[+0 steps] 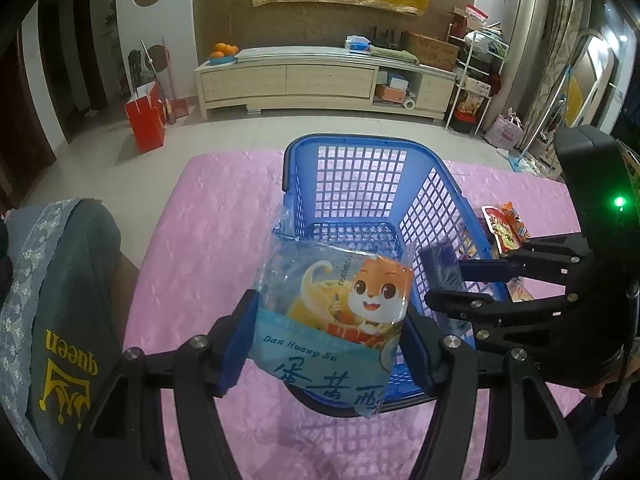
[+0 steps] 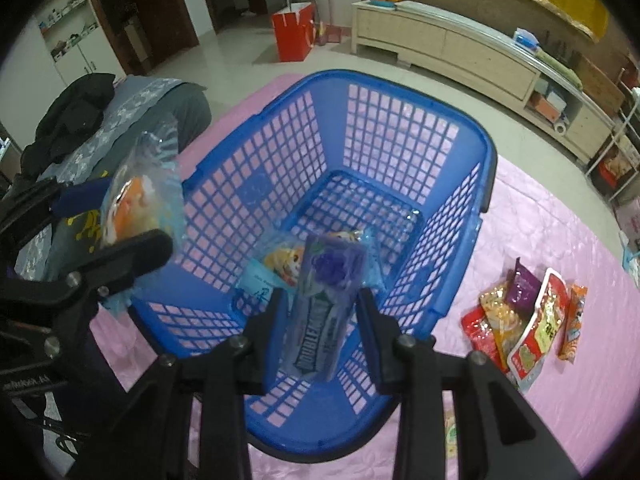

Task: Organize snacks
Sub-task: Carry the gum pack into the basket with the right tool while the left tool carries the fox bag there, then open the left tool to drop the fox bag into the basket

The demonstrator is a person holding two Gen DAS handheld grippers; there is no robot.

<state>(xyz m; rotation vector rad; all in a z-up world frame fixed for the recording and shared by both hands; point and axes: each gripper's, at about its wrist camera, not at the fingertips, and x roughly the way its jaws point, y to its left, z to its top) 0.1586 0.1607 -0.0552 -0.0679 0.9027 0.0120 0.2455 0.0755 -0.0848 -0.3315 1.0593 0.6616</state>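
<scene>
My left gripper (image 1: pixel 328 344) is shut on a light blue snack packet (image 1: pixel 336 312) with an orange cartoon animal, held over the near rim of the blue mesh basket (image 1: pixel 352 140). In the right wrist view that left gripper (image 2: pixel 116 224) hangs at the basket's left side with its packet (image 2: pixel 136 200). My right gripper (image 2: pixel 322 316) is shut on a long teal gum packet (image 2: pixel 324 312), held upright above the inside of the basket (image 2: pixel 400 80). The right gripper (image 1: pixel 430 280) reaches in from the right. One more cartoon packet (image 2: pixel 276 268) lies on the basket floor.
Several loose snack packets (image 2: pixel 520 316) lie on the pink cloth (image 2: pixel 560 248) right of the basket, seen also as snacks (image 1: pixel 504 228). A grey cushion (image 1: pixel 68 320) borders the table's left. A red bag (image 1: pixel 146 120) and a cabinet (image 1: pixel 320 80) stand on the floor beyond.
</scene>
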